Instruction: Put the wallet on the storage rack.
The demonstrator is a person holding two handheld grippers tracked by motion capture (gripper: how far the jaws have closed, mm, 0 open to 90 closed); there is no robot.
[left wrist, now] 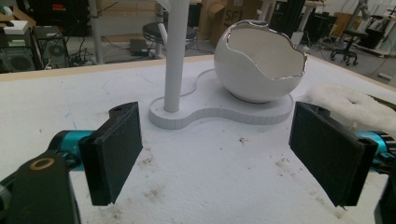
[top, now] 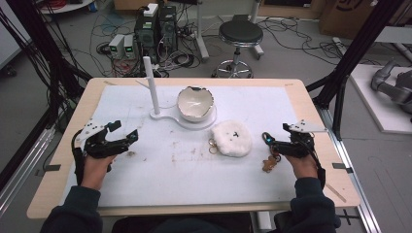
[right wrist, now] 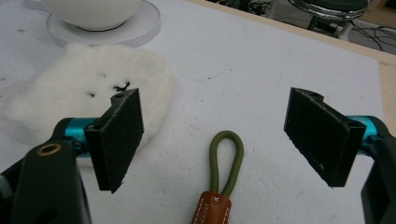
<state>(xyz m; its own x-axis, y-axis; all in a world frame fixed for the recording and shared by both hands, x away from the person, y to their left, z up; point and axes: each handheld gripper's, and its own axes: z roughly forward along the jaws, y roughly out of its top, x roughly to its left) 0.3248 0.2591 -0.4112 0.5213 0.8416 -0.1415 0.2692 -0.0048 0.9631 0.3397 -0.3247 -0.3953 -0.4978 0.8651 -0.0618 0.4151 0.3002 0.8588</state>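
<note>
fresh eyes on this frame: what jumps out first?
The white eggshell-shaped bowl with its jagged rim, sitting on a white stand base beside an upright post at the table's far centre. Just right of it lies a fluffy white pouch, apart from the base. Near the right gripper, open, a green cord loop with a brown leather tab lies between its fingers, untouched; the left gripper is open too, over bare mat.

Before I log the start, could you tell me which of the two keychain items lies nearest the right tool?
The brown leather keychain with the olive loop, lying between the open right tool jaws; the fluffy white keychain sits farther left, by the stand.
</note>
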